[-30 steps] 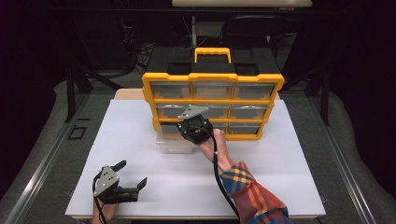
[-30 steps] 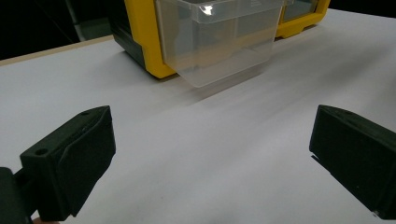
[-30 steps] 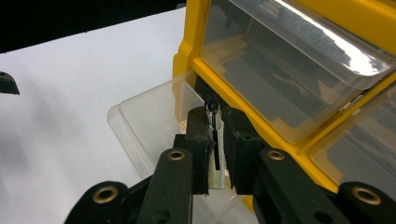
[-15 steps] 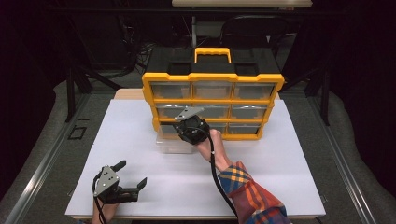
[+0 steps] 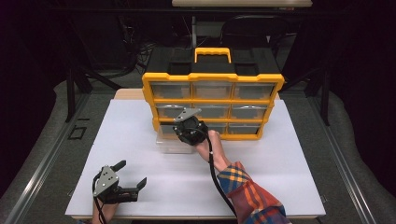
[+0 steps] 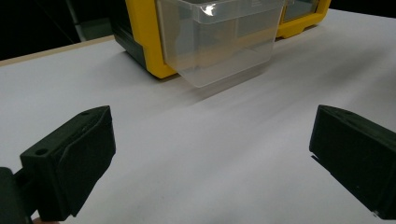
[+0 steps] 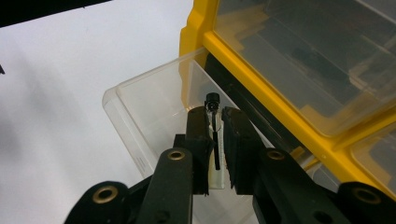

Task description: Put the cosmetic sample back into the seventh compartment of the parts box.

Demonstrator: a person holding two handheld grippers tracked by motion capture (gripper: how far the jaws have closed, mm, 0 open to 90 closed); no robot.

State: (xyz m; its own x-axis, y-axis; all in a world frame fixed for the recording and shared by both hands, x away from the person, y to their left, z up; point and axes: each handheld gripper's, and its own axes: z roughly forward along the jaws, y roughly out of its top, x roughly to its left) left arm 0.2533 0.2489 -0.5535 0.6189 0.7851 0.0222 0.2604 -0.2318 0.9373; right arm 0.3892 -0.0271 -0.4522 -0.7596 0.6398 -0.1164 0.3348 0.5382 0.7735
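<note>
A yellow organizer [image 5: 212, 77] with clear drawers stands at the back of the white table. Its bottom-left drawer [image 5: 170, 145] is pulled out toward me and looks bare inside. My right gripper [image 5: 189, 130] hovers over that drawer, pointing down. In the right gripper view its jaws [image 7: 215, 121] are shut on a small clear vial with a black cap [image 7: 213, 99], held just above the drawer [image 7: 140, 116]. My left gripper [image 5: 131, 173] rests near the table's front left corner, open, with nothing between its jaws [image 6: 210, 154]. It faces the pulled-out drawer [image 6: 219, 42].
The white table top [image 5: 289, 154] spreads wide around the organizer. A plaid sleeve [image 5: 247, 196] reaches in from the bottom right. Dark stands and cables sit behind the table.
My right gripper has edged slightly left over the open drawer, still holding the vial. The left gripper has stayed put.
</note>
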